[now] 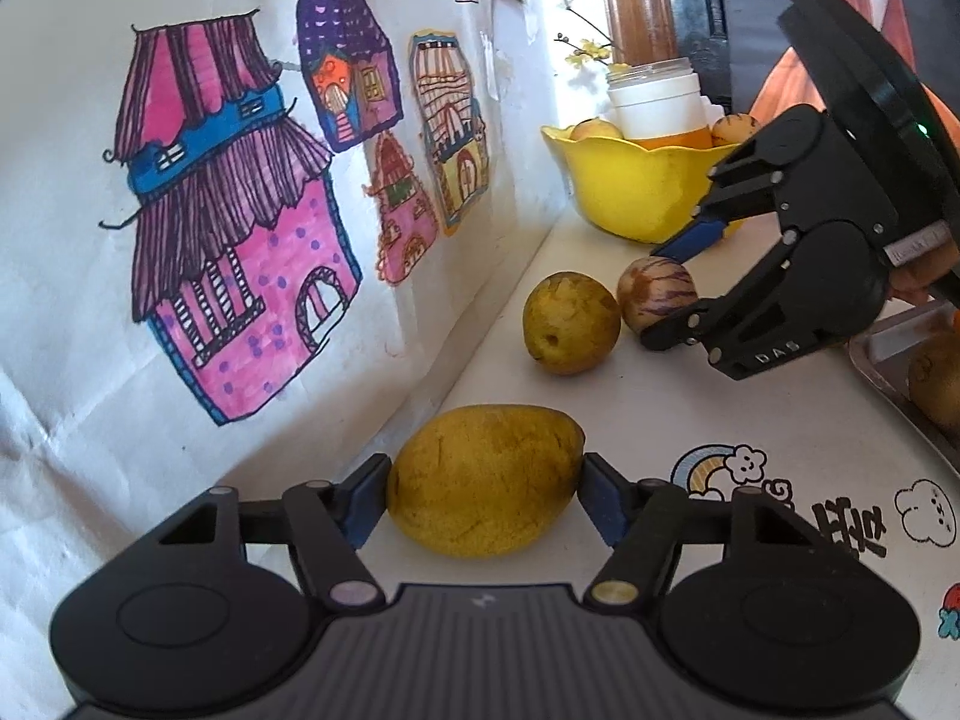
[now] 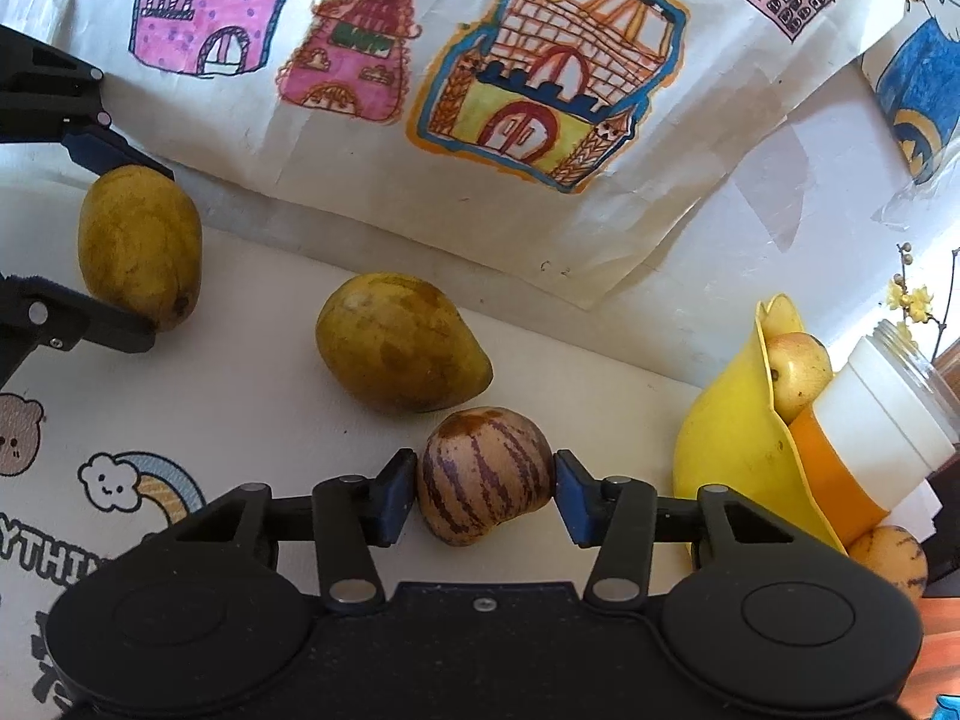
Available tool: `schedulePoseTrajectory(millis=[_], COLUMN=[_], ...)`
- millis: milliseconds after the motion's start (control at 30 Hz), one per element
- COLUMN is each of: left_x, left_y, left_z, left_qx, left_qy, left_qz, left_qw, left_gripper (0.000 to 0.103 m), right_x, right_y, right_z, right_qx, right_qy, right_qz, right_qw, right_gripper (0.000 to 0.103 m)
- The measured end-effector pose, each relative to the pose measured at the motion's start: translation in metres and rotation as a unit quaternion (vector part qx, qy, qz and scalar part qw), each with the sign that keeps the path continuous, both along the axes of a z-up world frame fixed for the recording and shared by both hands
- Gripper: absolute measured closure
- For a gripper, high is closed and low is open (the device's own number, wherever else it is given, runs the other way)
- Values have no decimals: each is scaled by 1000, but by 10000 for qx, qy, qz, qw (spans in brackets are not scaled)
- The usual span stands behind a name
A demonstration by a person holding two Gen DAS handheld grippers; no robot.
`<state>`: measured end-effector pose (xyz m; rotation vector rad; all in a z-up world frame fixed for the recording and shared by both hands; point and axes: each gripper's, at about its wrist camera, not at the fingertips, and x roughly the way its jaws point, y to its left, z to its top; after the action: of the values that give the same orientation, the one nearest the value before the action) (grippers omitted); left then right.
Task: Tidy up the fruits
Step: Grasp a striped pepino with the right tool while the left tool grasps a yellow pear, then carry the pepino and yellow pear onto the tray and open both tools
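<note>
**Left wrist view: both grippers closed on fruit, lift pending**

Left wrist view shows the left gripper (image 1: 486, 495) with its blue pads (image 1: 600, 501) set against both ends of a mango (image 1: 486, 480), which lies on the table (image 1: 690, 414) close to the papered wall (image 1: 180, 240). Jaws stand about half apart, clamped on the mango end to end. The fruit appears to rest on the table, not lifted.

The right gripper (image 2: 483, 489) has its pads at either flank of a striped melon (image 2: 483, 474). Contact looks made on the left pad; on the right pad the gap is too fine to confirm, so the grip is judged light. The melon sits on the table, just beside a second mango (image 2: 399, 348).

Outward: a yellow bowl (image 2: 720, 444) stands to the right by the wall, holding fruit and a jar (image 2: 888, 414). A tray (image 1: 900, 360) edge shows at right.

Risks, as judged:
- The mango is held at its tapered ends; its smooth, rounded skin could squirt from the pads on lift.
- The melon may roll or twist out if the right pad is not seated.
- Lifting the melon could nudge the second mango.
- The bowl is already crowded; adding fruit could tip the jar.
</note>
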<state>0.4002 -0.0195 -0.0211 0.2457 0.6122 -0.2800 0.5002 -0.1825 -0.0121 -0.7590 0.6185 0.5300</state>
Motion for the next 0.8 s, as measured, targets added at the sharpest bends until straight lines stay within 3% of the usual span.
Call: schedulePoseTrajectory(millis=[333,800], left_x=[-20,-70], left_y=[8,21], left_z=[4,8], left_qx=[-318,-1278], left_qy=[158,346], left_qz=[140,543], left_qw=[9993,9897], left_gripper=[32,32], right_x=[-42,-148], right_y=[6,-15], right_z=[17,48], right_qx=[31,557], right_qy=[-54,-268], right_qz=[261,514], right_qw=[9996,9968], right_gripper=[53,53])
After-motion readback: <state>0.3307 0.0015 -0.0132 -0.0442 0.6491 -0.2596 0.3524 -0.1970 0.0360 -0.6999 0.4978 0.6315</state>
